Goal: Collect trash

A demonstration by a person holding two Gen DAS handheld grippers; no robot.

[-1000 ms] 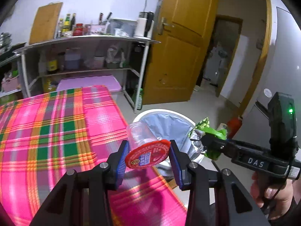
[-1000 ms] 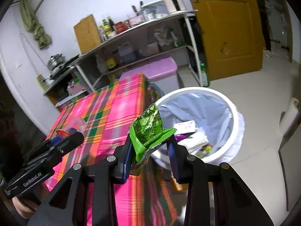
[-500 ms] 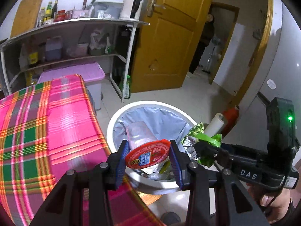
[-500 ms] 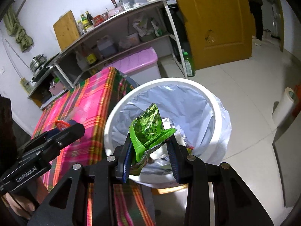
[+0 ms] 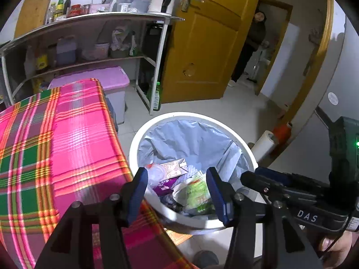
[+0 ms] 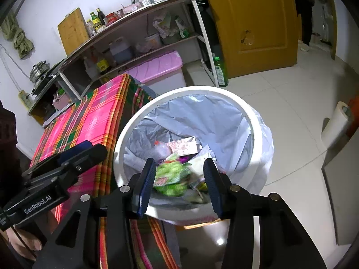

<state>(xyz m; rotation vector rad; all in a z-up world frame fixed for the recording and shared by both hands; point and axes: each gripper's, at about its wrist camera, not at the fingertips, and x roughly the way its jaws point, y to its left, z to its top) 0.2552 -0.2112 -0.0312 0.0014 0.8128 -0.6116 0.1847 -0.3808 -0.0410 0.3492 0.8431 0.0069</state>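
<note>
White trash bin [image 5: 226,223] with grey liner stands on the floor, touching the bench [image 5: 67,148] with its pink plaid cloth. Behind: metal shelf [image 5: 94,20] with bottles, purple-lidded storage box [image 5: 112,83], yellow door [image 5: 208,44], paper roll [image 5: 263,145] on the floor by the bin.

Left hand-held gripper [image 5: 177,192] and right hand-held gripper [image 6: 179,182] both hang over the bin, jaws just opened and apart, nothing between them.

In the bin: green snack wrapper [image 6: 170,177], blurred, long axis roughly across the frame; clear plastic cup [image 5: 156,172], lying on its side, partly hidden by the left finger; a flat carton [image 6: 184,145]. Lower trash too jumbled to tell.
</note>
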